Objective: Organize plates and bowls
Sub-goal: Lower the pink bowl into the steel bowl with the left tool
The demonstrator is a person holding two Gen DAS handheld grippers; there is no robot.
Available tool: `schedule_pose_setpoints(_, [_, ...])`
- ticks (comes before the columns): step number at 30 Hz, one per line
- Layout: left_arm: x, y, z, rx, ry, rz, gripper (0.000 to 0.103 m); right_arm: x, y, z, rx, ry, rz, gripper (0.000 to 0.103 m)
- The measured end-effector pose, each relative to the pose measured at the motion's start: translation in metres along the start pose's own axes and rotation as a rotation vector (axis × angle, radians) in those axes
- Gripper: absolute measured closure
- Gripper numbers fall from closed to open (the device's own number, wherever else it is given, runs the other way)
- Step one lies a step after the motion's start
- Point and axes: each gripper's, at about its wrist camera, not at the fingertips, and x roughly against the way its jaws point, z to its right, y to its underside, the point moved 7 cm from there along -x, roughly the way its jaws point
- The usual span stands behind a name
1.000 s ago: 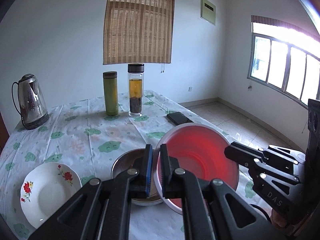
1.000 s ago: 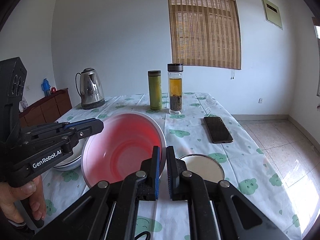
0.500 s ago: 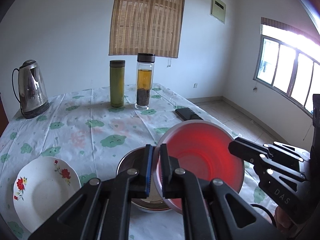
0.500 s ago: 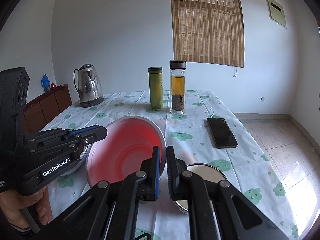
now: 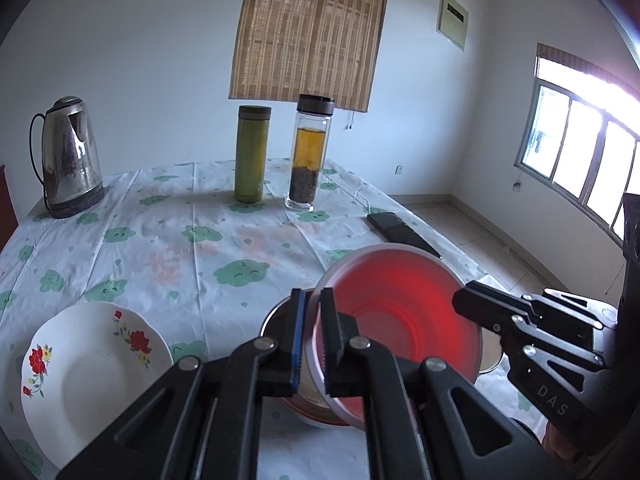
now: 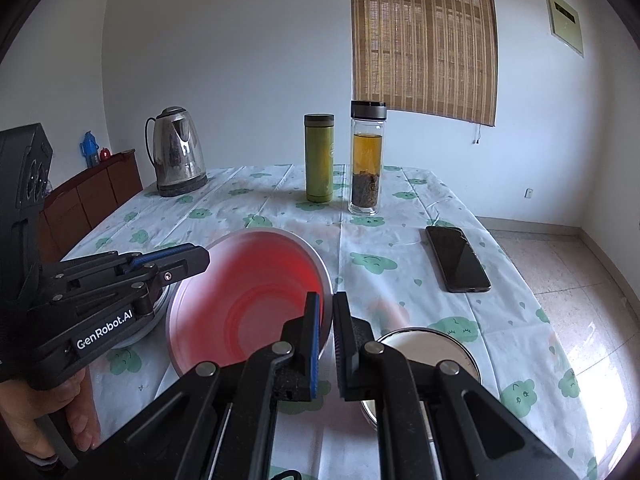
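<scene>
Above the cloud-print tablecloth (image 5: 160, 248), the red bowl (image 5: 400, 316) hangs tilted, its rim pinched on opposite sides by the left gripper (image 5: 311, 336) and the right gripper (image 6: 328, 340), both clamped tight. Under it sits a metal bowl (image 5: 276, 320), possibly touching; the view is blocked. A flowered plate (image 5: 88, 364) lies apart to its left.

Translucent matt plastic bowl (image 5: 400, 312); shiny metal kettle (image 5: 68, 156).
</scene>
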Motion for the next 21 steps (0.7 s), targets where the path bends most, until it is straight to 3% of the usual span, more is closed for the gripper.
schedule_pose_setpoints(21, [-0.025, 0.015, -0.023, 0.044, -0.013, -0.081, 0.099, -0.041, 0.01, -0.009, 0.013, -0.007, -0.124, 0.096])
